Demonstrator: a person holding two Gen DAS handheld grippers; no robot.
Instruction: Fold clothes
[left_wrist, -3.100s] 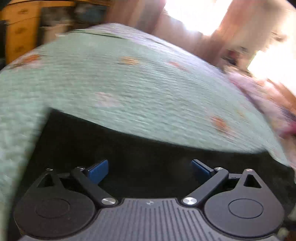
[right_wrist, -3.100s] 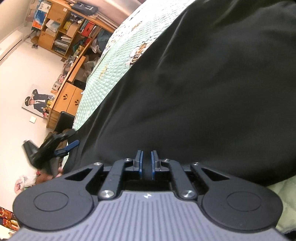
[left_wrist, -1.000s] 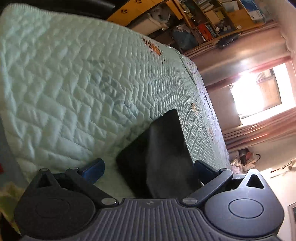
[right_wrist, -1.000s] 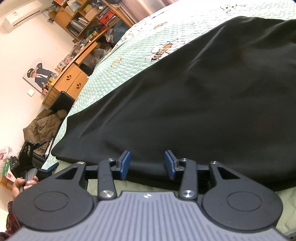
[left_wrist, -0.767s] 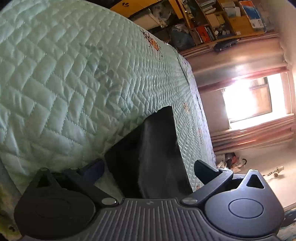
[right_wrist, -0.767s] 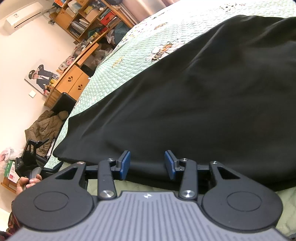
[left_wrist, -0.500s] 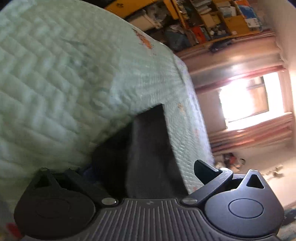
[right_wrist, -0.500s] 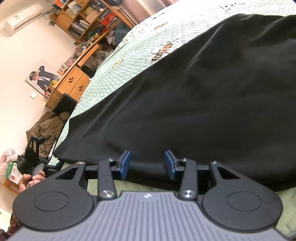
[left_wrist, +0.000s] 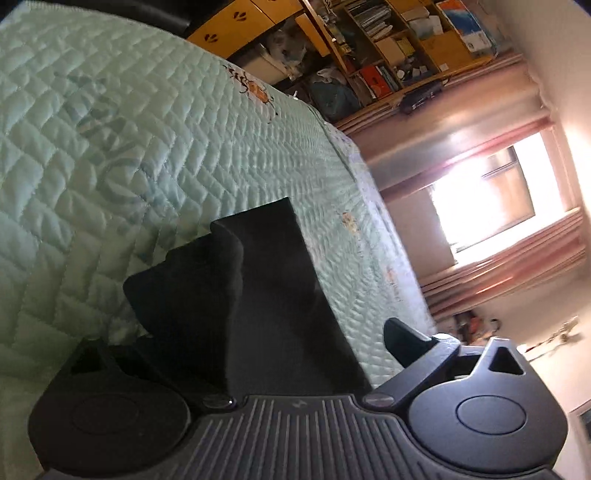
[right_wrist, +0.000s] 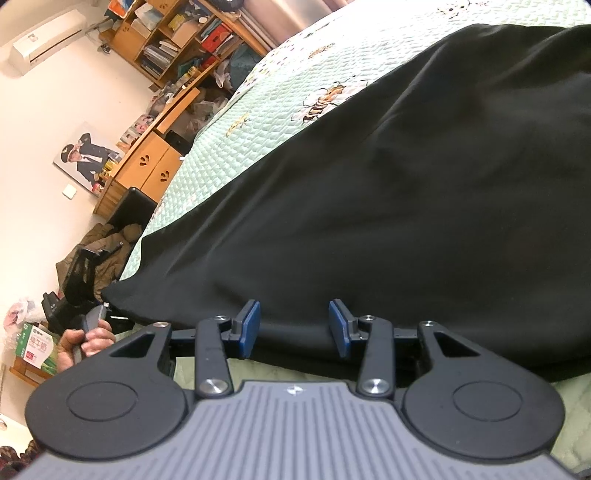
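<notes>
black garment (right_wrist: 388, 206) lies flat on the quilted bed (left_wrist: 129, 140); left gripper (left_wrist: 258, 343) wide, just been closing around its corner, right gripper (right_wrist: 293, 326) apart at the hem; left probably snags 2 layers, skewing the fold

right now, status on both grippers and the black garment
Left gripper jaws wide, just been closing, garment corner between. Right gripper open at black garment hem, not pinching. Nothing in the way on quilt.

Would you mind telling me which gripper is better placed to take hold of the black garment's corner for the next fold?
Left. The left gripper already straddles the black garment's corner, its jaws wide and just closing. The right gripper, also open, sits at the middle of the near edge, away from any corner.
</notes>
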